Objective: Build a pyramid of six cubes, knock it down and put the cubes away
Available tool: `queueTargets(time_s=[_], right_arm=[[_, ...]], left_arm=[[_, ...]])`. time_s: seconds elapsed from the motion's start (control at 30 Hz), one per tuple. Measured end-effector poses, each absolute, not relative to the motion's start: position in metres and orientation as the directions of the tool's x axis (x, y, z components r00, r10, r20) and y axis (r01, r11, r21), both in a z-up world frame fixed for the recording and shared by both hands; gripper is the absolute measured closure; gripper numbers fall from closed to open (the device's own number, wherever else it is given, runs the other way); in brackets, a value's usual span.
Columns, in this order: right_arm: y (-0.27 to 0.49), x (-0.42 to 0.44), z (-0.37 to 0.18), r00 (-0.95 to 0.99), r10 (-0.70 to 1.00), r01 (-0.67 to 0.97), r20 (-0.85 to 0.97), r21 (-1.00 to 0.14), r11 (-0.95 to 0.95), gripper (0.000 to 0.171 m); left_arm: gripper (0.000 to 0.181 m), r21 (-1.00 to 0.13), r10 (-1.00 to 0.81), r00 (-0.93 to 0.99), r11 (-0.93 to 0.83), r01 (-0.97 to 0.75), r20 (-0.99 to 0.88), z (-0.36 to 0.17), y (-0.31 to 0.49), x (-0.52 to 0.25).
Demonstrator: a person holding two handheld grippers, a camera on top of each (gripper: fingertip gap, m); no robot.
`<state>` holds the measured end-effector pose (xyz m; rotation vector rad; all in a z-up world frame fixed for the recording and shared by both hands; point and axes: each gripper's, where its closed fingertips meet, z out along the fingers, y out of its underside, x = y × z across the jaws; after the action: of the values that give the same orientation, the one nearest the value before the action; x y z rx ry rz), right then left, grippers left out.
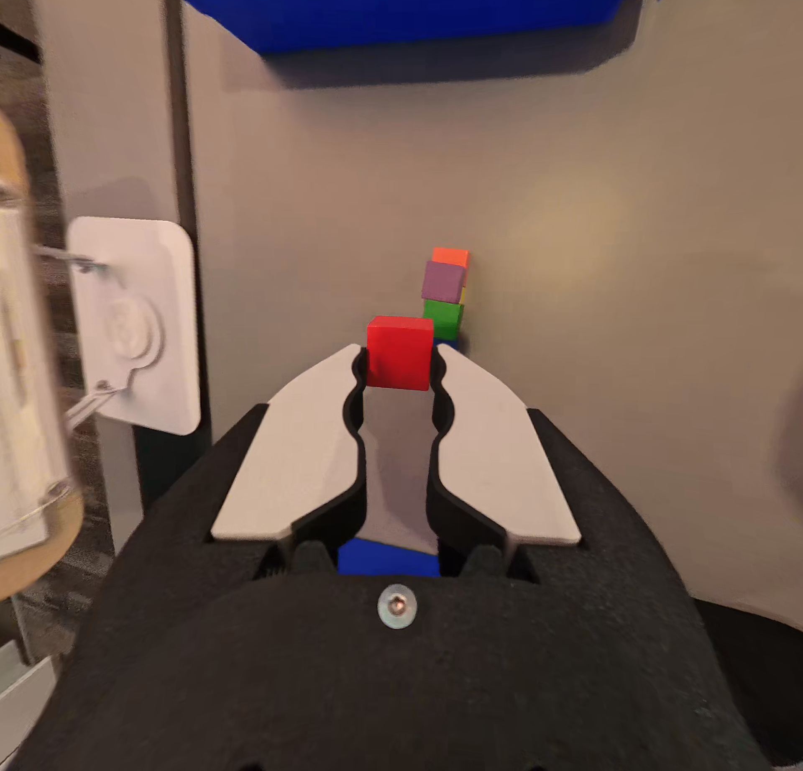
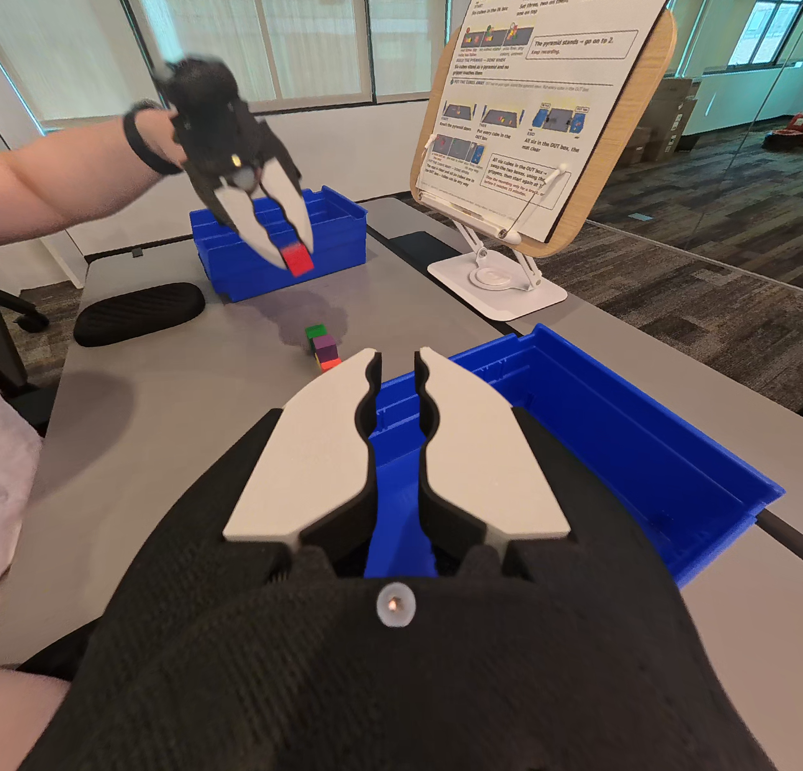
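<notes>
My left gripper [image 1: 399, 359] is shut on a red cube [image 1: 399, 350] and holds it in the air above the grey table [image 1: 608, 272]. Beyond it stands a small cluster of cubes: an orange cube [image 1: 452, 255], a purple cube [image 1: 442, 280] and a green cube [image 1: 442, 317], with slivers of blue and yellow behind. In the right wrist view the left gripper [image 2: 300, 257] hangs in front of the far blue bin [image 2: 339, 233], above and behind the cluster [image 2: 325, 346]. My right gripper [image 2: 397, 359] is narrowly open and empty over the near blue bin [image 2: 608, 437].
A wooden document stand [image 2: 625, 150] with a printed sheet sits on a white base [image 2: 499, 289] at the table's far right. A black padded rest [image 2: 139, 311] lies at the left. A person's forearm [image 2: 65, 185] reaches in from the left. Some 30 cm of space lies between my two pairs of fingers.
</notes>
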<state>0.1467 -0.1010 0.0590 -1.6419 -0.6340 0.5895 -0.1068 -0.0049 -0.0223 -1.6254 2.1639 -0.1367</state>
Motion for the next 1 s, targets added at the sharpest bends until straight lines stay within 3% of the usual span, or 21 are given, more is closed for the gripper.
queueTargets(time_s=[0.13, 0.37, 1.0], right_arm=[[-0.102, 0.145, 0.060, 0.714, 0.700, 0.078, -0.032, -0.989, -0.125, 0.156], [-0.101, 0.144, 0.058, 0.706, 0.707, 0.076, -0.037, -0.989, -0.128, 0.156], [-0.102, 0.148, 0.062, 0.704, 0.709, 0.063, -0.038, -0.991, -0.116, 0.156]], left_arm=[[0.154, -0.273, -0.944, -0.246, 0.302, -0.914, -0.222, -0.065, -0.011, -0.093], [0.154, -0.241, -0.953, -0.253, 0.287, -0.927, -0.165, -0.093, -0.011, -0.089], [0.154, -0.233, -0.961, -0.241, 0.267, -0.935, -0.136, -0.100, -0.006, -0.090]])
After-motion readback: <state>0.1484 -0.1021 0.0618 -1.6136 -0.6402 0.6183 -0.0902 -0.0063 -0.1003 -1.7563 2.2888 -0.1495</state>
